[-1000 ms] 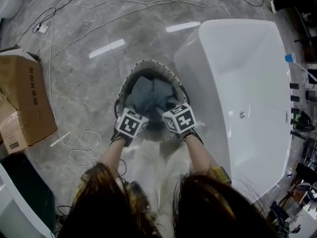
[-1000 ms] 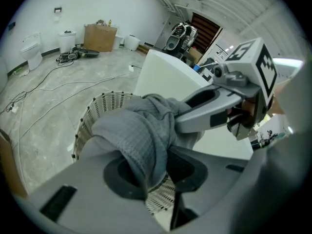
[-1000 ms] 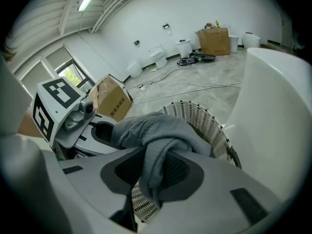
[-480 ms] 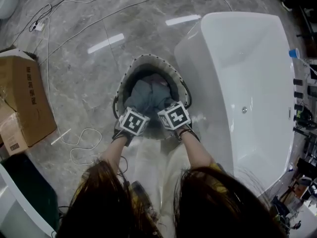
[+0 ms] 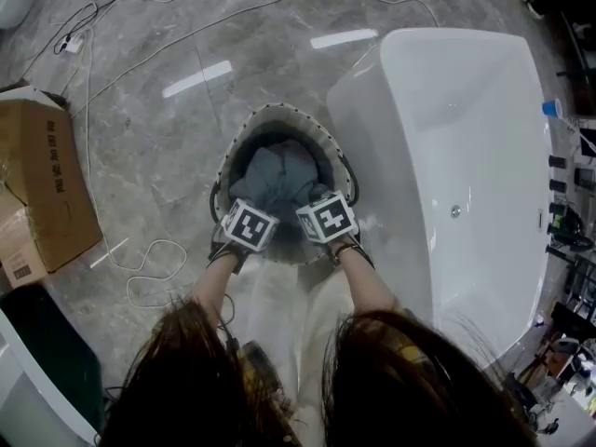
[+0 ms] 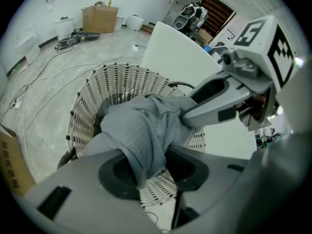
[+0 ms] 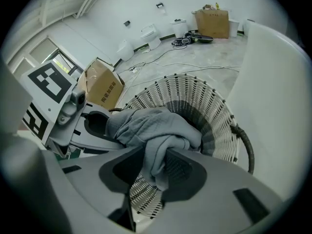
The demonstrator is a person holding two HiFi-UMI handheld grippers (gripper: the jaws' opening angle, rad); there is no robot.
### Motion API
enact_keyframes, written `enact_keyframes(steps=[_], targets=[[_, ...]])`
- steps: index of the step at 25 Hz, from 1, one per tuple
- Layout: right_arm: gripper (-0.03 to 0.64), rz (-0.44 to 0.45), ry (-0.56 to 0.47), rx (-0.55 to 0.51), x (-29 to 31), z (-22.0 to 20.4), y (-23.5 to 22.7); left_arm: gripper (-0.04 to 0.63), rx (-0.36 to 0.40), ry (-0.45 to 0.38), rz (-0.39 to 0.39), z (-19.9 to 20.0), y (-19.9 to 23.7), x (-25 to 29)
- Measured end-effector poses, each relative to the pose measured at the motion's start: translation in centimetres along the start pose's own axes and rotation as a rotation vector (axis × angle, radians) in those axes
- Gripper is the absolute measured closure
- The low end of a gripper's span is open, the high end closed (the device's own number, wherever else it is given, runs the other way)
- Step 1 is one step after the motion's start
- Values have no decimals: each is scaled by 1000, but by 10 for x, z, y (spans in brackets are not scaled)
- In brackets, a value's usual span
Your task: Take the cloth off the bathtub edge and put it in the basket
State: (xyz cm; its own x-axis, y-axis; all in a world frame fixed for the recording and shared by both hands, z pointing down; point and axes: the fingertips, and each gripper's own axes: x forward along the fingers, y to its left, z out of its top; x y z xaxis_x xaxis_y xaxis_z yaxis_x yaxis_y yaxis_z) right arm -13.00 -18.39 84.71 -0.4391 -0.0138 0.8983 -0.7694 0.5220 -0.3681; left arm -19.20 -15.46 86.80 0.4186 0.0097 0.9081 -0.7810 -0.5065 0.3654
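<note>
A grey cloth [image 5: 275, 173] hangs bunched over the round white wicker basket [image 5: 279, 112] on the floor, beside the white bathtub [image 5: 447, 156]. My left gripper [image 5: 253, 205] and right gripper [image 5: 317, 203] stand side by side at the basket's near rim, pointing steeply down. In the left gripper view the cloth [image 6: 141, 126] runs from the right gripper [image 6: 214, 99] into my left gripper [image 6: 156, 165]. In the right gripper view a fold of cloth [image 7: 151, 126] is caught in my right gripper [image 7: 156, 172]. Both pairs of jaws have just been opening a little, with the cloth still between them.
A cardboard box [image 5: 42, 184] lies on the floor at the left. White cables [image 5: 149, 277] loop across the grey tiles near the basket and further back. The bathtub's wall [image 7: 278, 91] stands close on the basket's right. Clutter lines the far right edge.
Both grippers have sunk toward the basket with the cloth, and the bundle now sits lower inside it. The hands have barely moved in the last half second.
</note>
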Motion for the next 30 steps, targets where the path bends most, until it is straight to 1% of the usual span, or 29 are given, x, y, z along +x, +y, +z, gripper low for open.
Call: enact_keyframes(steps=[4, 6, 9, 14, 21, 25, 28, 30], targets=[[479, -54, 2, 5, -4, -1, -14, 457, -22, -3, 13, -6, 8, 0], [479, -62, 4, 9, -6, -2, -17, 457, -32, -13, 38, -5, 16, -4], [479, -63, 11, 7, -7, -5, -17, 457, -47, -22, 39, -5, 17, -6], [480, -47, 14, 8, -6, -8, -10, 457, -23, -35, 12, 0, 4, -4], [479, -34, 14, 4, -11, -9, 4, 457, -20, -56, 14, 6, -1, -14], [480, -34, 2, -3, -17, -1, 9, 457, -3, -77, 41, 15, 2, -24], [480, -35, -10, -10, -26, 5, 14, 459, -4, -89, 31, 19, -4, -30], [479, -36, -20, -16, -33, 9, 17, 459, 3, -106, 39, 26, -5, -38]])
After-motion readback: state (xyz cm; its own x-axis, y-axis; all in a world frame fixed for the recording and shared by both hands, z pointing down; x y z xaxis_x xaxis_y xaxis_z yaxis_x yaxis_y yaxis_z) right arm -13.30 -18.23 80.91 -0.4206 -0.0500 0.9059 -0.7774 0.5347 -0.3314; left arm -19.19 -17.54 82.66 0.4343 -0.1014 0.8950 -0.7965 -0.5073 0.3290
